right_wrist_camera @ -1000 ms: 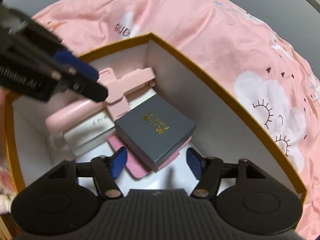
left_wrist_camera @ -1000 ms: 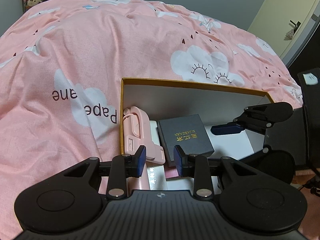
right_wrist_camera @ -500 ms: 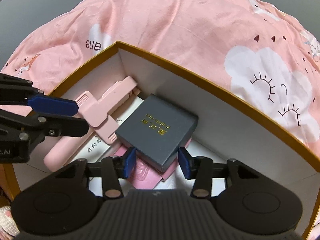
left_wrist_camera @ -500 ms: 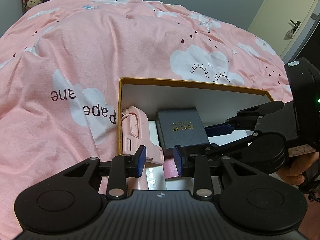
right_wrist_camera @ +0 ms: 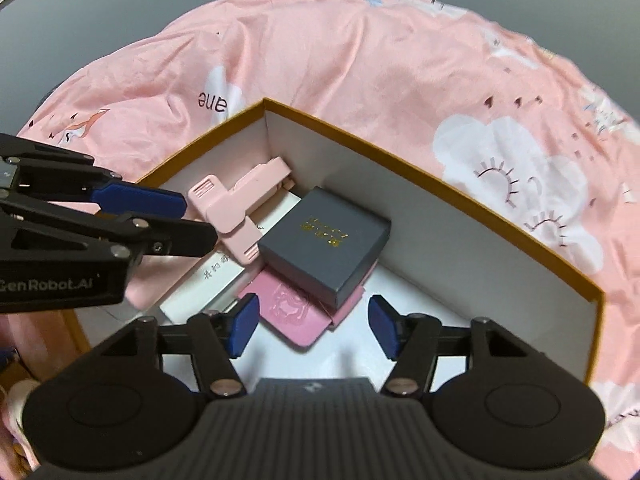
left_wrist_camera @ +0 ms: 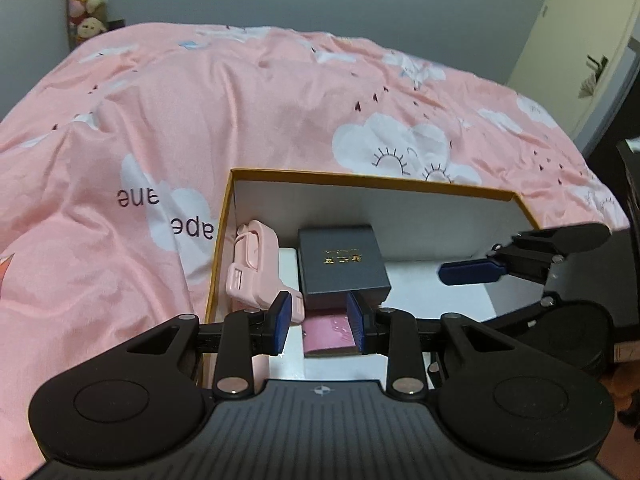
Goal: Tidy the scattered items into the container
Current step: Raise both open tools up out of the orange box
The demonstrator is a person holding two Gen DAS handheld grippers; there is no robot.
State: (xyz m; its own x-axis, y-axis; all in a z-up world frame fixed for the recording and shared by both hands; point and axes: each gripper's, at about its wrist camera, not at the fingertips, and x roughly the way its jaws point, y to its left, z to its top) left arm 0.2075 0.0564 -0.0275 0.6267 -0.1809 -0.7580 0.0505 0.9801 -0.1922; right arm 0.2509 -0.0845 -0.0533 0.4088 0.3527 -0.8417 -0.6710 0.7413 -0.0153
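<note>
An open box with orange rim [left_wrist_camera: 360, 182] [right_wrist_camera: 440, 192] sits on the bed. Inside lie a dark grey box with gold lettering [left_wrist_camera: 342, 258] [right_wrist_camera: 324, 240], a pink booklet [left_wrist_camera: 326, 330] [right_wrist_camera: 288, 308] under it, a pink plastic holder [left_wrist_camera: 256, 264] [right_wrist_camera: 240, 196] and a white box [right_wrist_camera: 208, 284]. My left gripper [left_wrist_camera: 320, 326] is open and empty over the box's near edge. My right gripper [right_wrist_camera: 312, 328] is open and empty above the pink booklet, and its finger shows in the left wrist view [left_wrist_camera: 472, 272].
The box rests on a pink duvet with white clouds [left_wrist_camera: 200, 112] [right_wrist_camera: 360, 60]. Plush toys [left_wrist_camera: 86, 4] stand at the far left wall. A cream door [left_wrist_camera: 592, 40] is at the right. The left gripper's body [right_wrist_camera: 60, 240] reaches in from the left.
The right gripper has opened wider and let go of the dark grey box, which now rests in the box. The left gripper has opened a little and pulled back.
</note>
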